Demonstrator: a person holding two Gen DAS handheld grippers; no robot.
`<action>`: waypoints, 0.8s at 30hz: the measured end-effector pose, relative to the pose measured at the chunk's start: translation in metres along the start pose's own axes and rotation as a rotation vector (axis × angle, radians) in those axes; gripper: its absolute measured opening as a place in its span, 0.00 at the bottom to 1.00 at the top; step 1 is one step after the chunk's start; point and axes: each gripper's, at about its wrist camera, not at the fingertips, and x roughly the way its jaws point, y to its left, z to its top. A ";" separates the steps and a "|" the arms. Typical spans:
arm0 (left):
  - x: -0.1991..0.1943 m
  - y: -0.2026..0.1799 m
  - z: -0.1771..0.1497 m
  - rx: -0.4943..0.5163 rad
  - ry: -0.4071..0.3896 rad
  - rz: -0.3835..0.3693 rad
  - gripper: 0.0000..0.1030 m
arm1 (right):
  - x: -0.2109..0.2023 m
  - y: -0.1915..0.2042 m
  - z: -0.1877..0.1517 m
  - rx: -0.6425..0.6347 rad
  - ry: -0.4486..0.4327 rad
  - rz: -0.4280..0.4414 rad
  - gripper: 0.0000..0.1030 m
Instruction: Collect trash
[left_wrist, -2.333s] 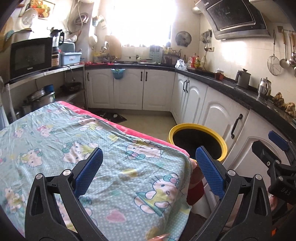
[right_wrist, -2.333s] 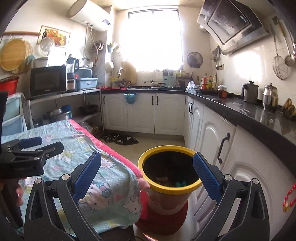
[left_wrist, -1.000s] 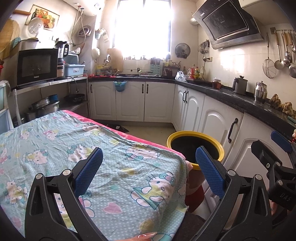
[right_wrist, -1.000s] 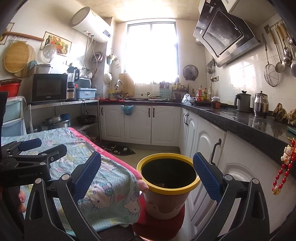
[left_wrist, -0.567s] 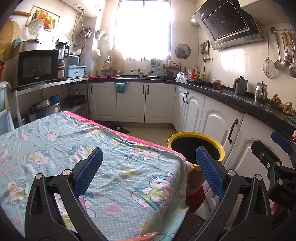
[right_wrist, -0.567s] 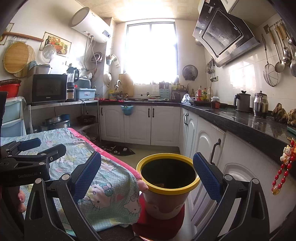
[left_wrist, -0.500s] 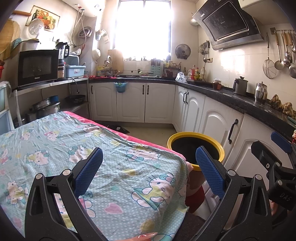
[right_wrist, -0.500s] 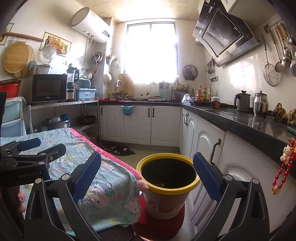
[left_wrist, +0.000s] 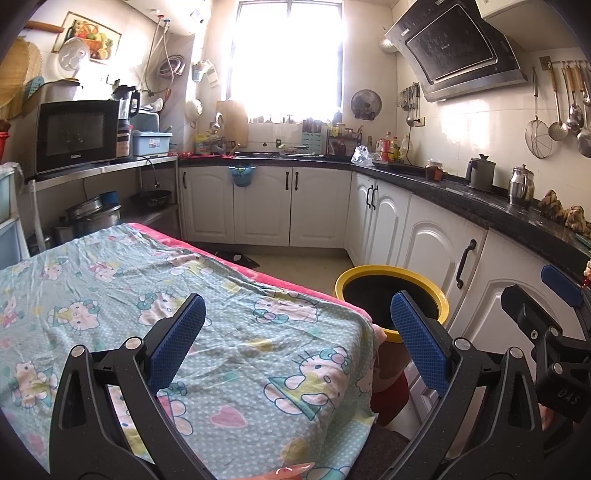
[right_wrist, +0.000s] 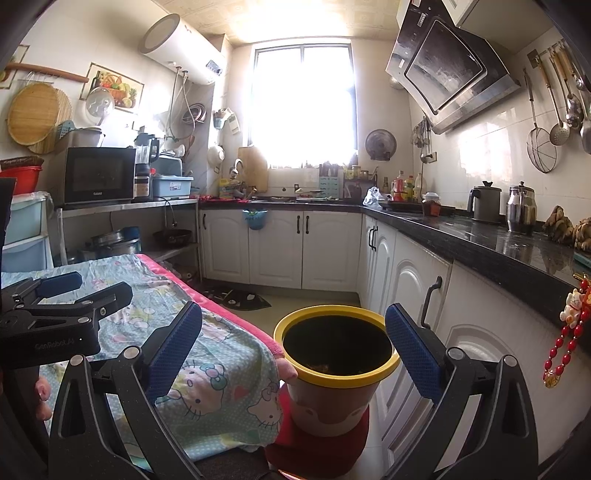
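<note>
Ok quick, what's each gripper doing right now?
Left gripper: open, holding nothing.
Right gripper: open, holding nothing.

The bin (right_wrist: 336, 373) stands on the floor (right_wrist: 317, 301) just right of the cloth-covered tabletop (left_wrist: 221, 350), touching its corner, with the cabinets (right_wrist: 402, 295) close on its right. Some scraps lie in it. The left gripper (left_wrist: 295, 343) hangs over the tabletop; the right gripper (right_wrist: 293, 343) is to its right, before the bin. A microwave (left_wrist: 75, 134) sits on a shelf (left_wrist: 99, 170) behind the tabletop.
</note>
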 end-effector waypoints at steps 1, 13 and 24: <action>0.000 0.000 0.000 0.000 0.001 0.000 0.90 | 0.000 0.000 0.000 0.000 0.000 -0.001 0.94; 0.000 0.001 0.003 -0.001 0.000 0.002 0.90 | 0.000 0.002 -0.001 -0.001 0.000 0.004 0.94; -0.001 0.002 0.004 0.001 -0.003 0.004 0.90 | 0.000 0.001 -0.001 -0.001 0.002 0.007 0.94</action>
